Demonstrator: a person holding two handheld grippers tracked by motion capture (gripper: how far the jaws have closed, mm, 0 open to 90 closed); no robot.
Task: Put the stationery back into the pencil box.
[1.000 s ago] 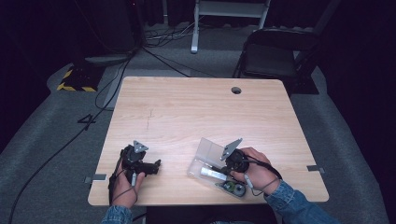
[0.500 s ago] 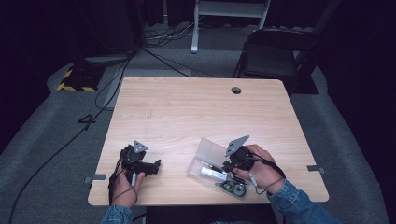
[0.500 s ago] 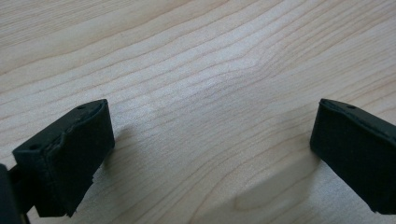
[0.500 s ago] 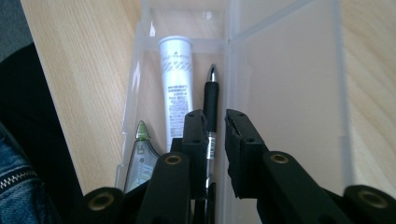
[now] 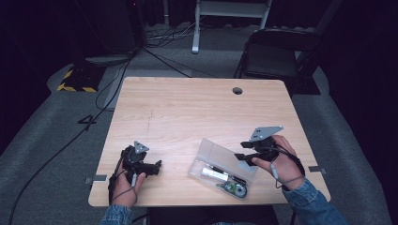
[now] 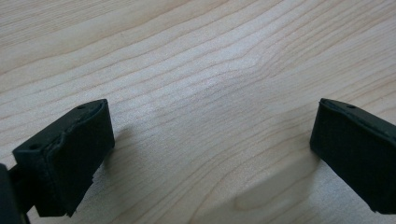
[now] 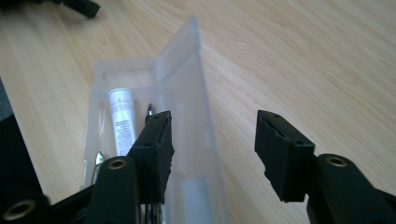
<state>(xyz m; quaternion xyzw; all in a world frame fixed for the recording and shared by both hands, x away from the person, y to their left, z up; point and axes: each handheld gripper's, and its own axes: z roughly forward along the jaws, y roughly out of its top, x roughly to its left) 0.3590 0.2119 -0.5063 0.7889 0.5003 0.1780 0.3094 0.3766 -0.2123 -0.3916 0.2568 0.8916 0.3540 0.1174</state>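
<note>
Right hand-held gripper (image 7: 212, 154) agape over clear case (image 7: 187, 140) lid (seemingly untouched).

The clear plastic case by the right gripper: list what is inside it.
Inside the open clear plastic case lie a white tube, a dark pen-like item behind it and a round greenish item. The right gripper, open above the raised lid, hides whatever lies beneath.
</note>
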